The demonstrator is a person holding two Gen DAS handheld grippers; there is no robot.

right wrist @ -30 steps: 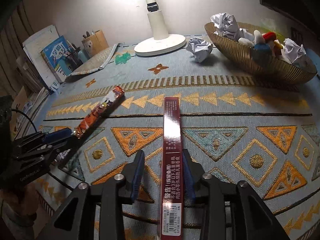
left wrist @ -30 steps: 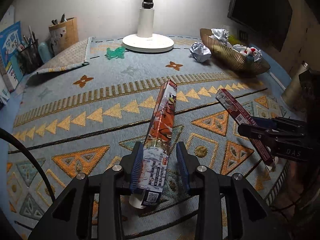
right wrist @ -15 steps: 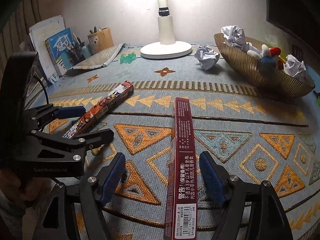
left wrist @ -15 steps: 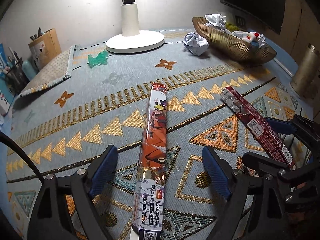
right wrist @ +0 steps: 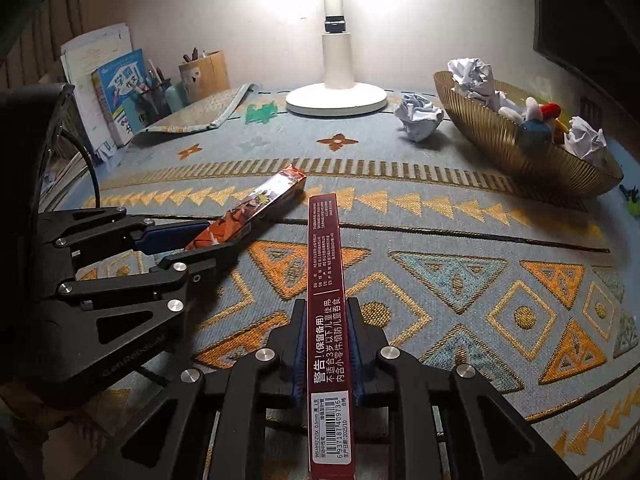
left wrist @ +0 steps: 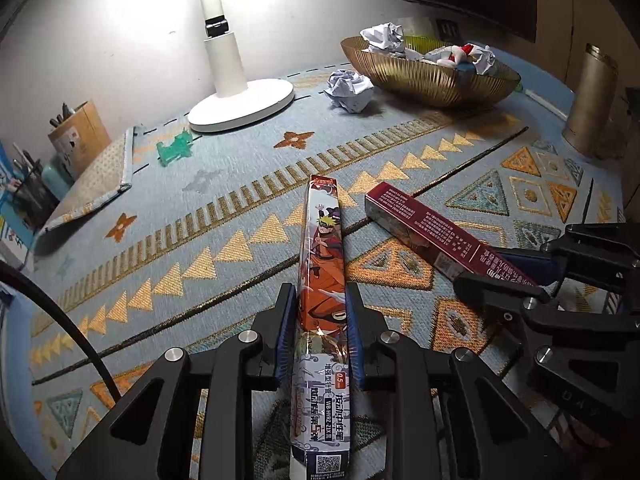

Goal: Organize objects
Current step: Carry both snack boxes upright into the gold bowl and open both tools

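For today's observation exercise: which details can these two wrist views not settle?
- Orange box, left wrist view: near end cut off by the bottom edge.
- Dark red box, right wrist view: underside hidden against the mat.
- Gold basket: lower contents hidden behind its wall.
- Pen cup: contents too small.

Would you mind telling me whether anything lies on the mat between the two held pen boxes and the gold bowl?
Nothing visible does. The orange box and the red box point across bare mat toward the bowl. The only nearby item, a crumpled paper ball, sits left of the bowl, off the direct line.
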